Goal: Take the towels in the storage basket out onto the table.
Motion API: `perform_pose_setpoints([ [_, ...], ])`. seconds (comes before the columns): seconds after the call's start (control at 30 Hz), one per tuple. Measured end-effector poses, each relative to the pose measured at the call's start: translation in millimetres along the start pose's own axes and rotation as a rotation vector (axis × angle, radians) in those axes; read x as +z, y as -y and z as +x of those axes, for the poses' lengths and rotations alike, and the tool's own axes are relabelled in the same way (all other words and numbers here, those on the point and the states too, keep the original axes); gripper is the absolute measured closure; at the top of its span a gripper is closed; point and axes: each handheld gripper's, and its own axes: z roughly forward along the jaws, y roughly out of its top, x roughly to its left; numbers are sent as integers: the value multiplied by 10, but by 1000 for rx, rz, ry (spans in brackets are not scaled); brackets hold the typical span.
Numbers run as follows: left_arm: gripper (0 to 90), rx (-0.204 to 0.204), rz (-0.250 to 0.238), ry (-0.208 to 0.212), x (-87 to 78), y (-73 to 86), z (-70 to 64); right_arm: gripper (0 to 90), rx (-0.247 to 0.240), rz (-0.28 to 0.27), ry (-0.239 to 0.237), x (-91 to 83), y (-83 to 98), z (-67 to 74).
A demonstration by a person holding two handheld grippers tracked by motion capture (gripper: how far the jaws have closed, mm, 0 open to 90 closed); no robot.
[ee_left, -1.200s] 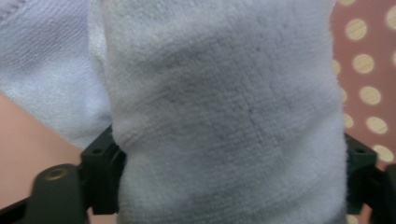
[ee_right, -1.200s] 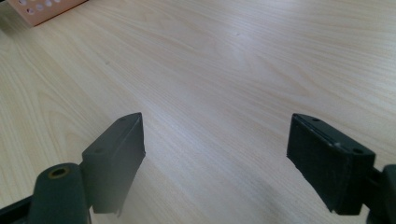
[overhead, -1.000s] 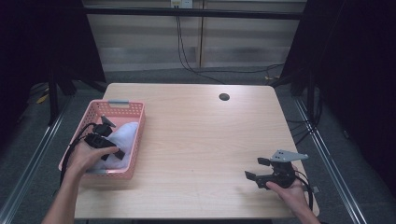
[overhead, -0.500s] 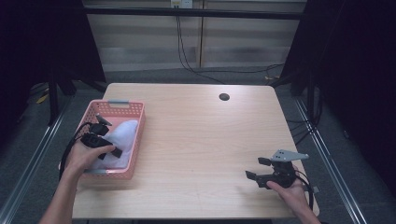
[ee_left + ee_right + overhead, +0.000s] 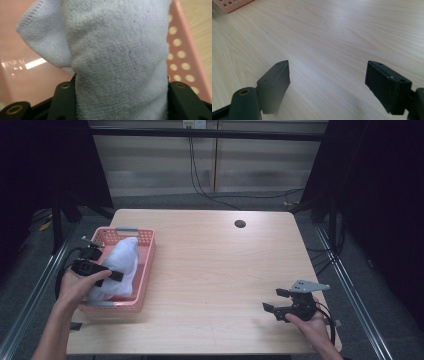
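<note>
The left claw (image 5: 102,270) has just been closing and now pinches the pale towel (image 5: 120,265), drawn up higher out of the pink basket (image 5: 146,265) than before. The right claw (image 5: 276,301) rests wide open, empty, unmoved on the surface (image 5: 215,270).

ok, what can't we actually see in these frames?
- Basket floor: in the high view the white cloth covers most of the pink basket.
- Left hand-held gripper pads: in the left gripper view the cloth bunched between the jaws hides them.
- Cloth's upper end: cut off by the top edge of the left gripper view.
- Dark round spot on the table: too small to identify.
</note>
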Motion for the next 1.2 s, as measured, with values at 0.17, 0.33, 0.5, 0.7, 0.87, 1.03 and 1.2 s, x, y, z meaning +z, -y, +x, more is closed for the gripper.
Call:
perform_pose_setpoints([
  [0.17, 481, 20, -46, 18, -137, -8, -56, 194, -5, -1, -3, -1, 0, -2],
  [0.33, 478, 5, -95, 37, -200, -27, -87, 194, 1, -1, -7, -10, 0, 2],
  [0.5, 477, 29, -123, 52, -306, -17, -128, 194, 3, 0, -4, -18, 6, -6],
  [0.7, 477, 39, -140, 48, -384, -36, -222, 194, -1, 2, -2, -7, 2, -1],
  [0.87, 477, 76, -161, 40, -451, -82, -335, 194, -1, 3, -2, -9, 4, -6],
  [1.03, 475, 79, -193, 54, -516, -105, -448, 194, 1, 2, -4, -17, 3, -8],
  [1.2, 473, 124, -196, 49, -572, -110, -631, 196, 0, 1, 7, -35, 3, -22],
])
